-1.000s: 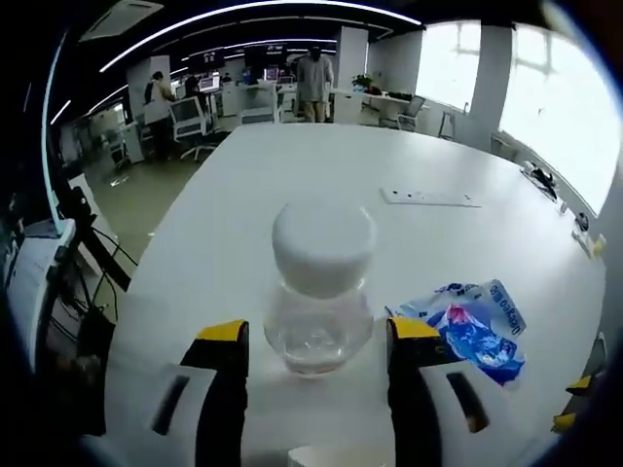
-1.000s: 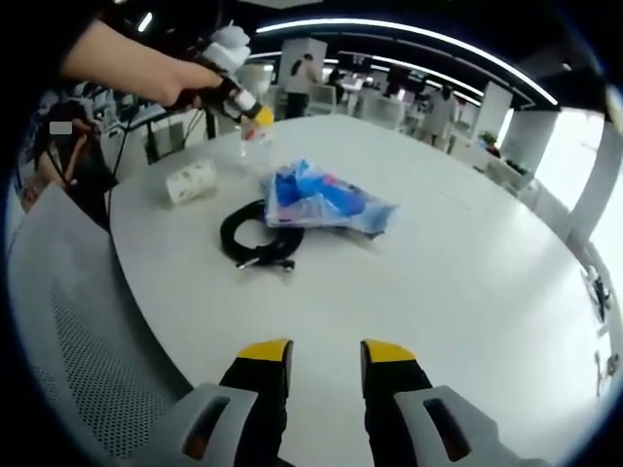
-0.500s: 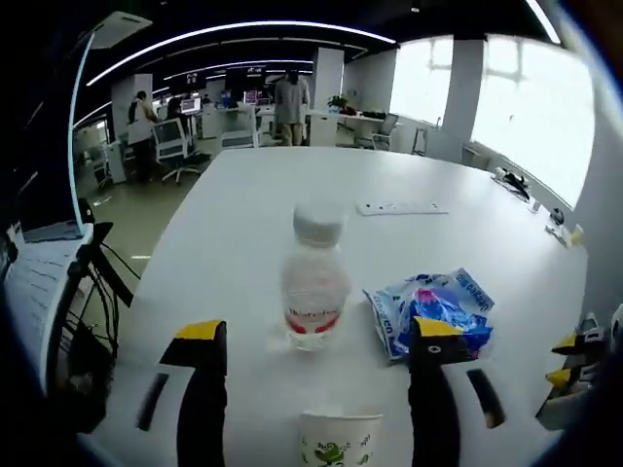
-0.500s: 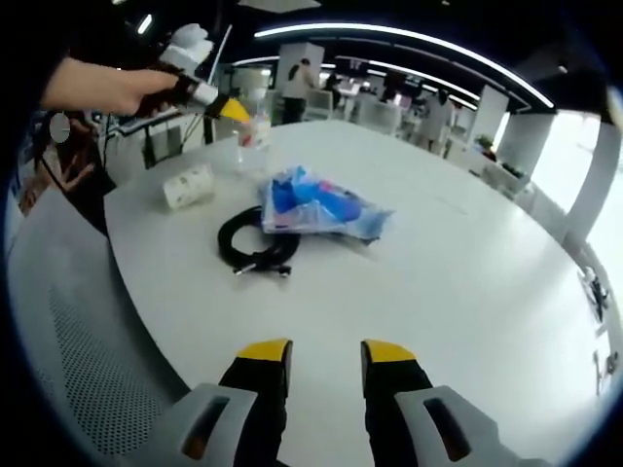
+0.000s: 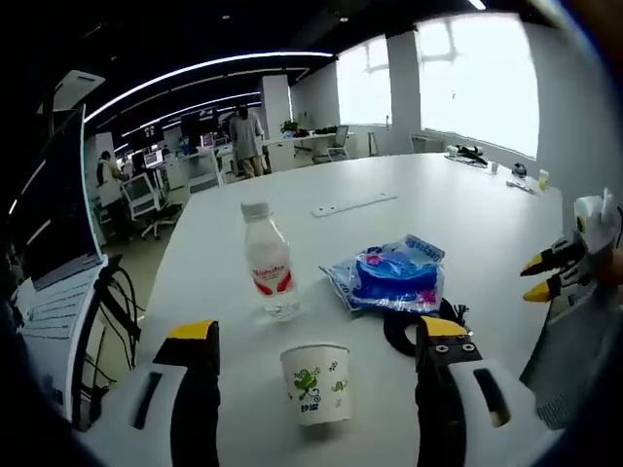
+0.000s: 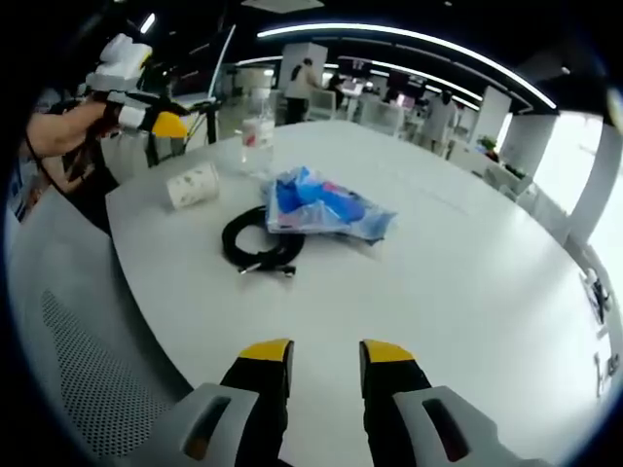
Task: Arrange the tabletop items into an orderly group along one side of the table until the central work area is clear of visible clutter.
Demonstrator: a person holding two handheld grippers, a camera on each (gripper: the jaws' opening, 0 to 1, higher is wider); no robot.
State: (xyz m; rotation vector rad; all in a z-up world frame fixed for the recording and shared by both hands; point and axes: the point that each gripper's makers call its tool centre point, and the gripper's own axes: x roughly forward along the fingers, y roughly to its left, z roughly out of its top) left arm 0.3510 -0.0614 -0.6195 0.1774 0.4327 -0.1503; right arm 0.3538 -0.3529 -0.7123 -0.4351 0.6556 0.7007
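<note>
Bottle (image 5: pixel 270 263), paper cup (image 5: pixel 315 382), blue packet (image 5: pixel 394 276) and black cable coil (image 5: pixel 407 329) sit grouped near one edge of the white worktop (image 5: pixel 409 209). In the left gripper view the left tongs (image 5: pixel 316 342) are spread wide with nothing between them, held level above the worktop edge. The cup stands upright at 6 o'clock between the yellow tips, the bottle upright at 11 o'clock behind it, the packet at 1 o'clock, the coil just beside the packet. At 3 o'clock the right tongs (image 5: pixel 541 276) enter, yellow-tipped, held by a hand.

In the right gripper view the right tongs (image 6: pixel 326 352) hover low over bare worktop (image 6: pixel 467 282), tips a narrow gap apart, gripping nothing. Coil (image 6: pixel 261 240) and packet (image 6: pixel 326 207) lie touching at 12 o'clock; cup (image 6: pixel 192 184) on its side at 10 o'clock, bottle (image 6: pixel 258 134) beyond. A hand (image 6: pixel 60 131) holds the left tongs (image 6: pixel 161 122) at 10 o'clock, off the worktop's edge.
</note>
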